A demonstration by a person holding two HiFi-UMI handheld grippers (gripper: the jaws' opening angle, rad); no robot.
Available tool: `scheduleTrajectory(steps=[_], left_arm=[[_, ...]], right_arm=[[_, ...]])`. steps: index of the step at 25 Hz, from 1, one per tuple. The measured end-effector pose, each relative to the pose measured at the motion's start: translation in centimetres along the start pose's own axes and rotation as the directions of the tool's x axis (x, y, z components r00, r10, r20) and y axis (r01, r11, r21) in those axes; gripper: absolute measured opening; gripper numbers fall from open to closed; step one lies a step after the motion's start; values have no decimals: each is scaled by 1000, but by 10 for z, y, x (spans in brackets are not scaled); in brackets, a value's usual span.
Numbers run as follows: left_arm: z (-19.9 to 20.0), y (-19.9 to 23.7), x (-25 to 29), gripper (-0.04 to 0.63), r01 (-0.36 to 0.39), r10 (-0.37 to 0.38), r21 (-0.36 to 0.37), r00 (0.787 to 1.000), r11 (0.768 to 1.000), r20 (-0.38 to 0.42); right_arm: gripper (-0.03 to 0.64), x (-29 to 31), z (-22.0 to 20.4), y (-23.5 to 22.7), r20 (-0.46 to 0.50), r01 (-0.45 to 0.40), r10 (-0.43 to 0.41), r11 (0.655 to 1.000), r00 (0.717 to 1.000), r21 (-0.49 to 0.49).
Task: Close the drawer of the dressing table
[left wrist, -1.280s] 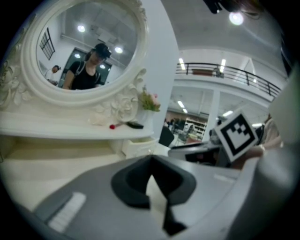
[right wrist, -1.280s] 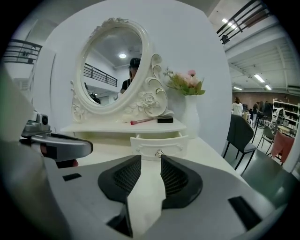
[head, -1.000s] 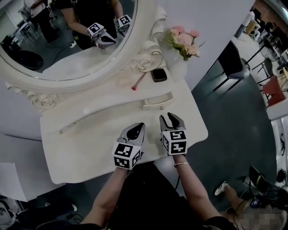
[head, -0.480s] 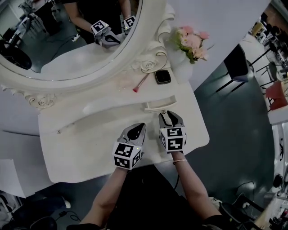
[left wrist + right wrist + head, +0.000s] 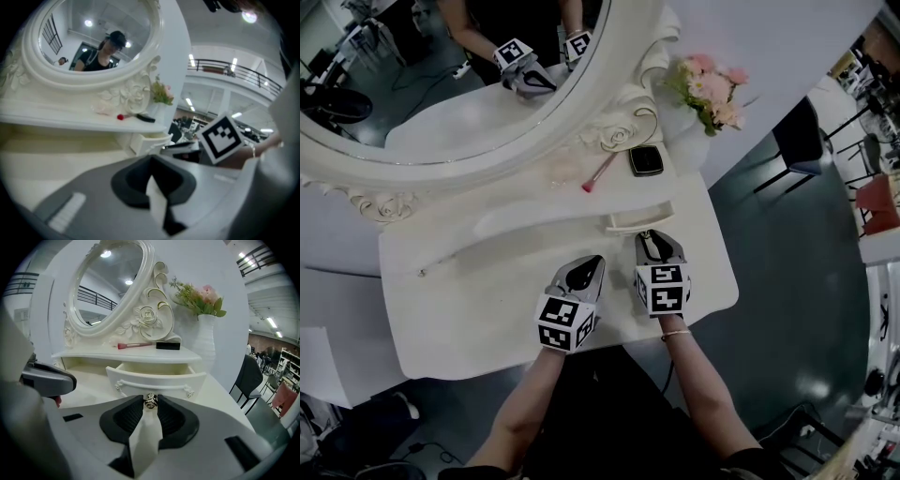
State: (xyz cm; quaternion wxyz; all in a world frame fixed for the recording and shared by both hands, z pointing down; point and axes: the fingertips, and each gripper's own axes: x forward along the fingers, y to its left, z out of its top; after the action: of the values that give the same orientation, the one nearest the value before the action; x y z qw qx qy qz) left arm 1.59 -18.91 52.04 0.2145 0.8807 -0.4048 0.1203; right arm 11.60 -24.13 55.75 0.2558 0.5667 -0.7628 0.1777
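Fingers of the right gripper point(image 5: 150, 405), which have just been closing, pinch the knob point(image 5: 150, 400) of the open drawer point(image 5: 157, 378) straight ahead of them (left gripper point(image 5: 151, 160) pressed together, empty); this tip-only hold may slip off mid-push.

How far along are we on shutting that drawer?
Done: nothing yet; the drawer stands pulled out. In hand: the right gripper has just been closing its jaws on the knob, apparently touching it. Still to do: push the drawer flush. The left gripper is shut, empty.
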Motion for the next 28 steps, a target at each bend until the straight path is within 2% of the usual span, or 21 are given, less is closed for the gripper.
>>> scheduleTrajectory(steps=[28], left_arm=[[4,6,2,5,-8,8,-7,1000,1000,8]], right_arm=[[87,27,18,-7,-10,-8,8,999,1000,-37]])
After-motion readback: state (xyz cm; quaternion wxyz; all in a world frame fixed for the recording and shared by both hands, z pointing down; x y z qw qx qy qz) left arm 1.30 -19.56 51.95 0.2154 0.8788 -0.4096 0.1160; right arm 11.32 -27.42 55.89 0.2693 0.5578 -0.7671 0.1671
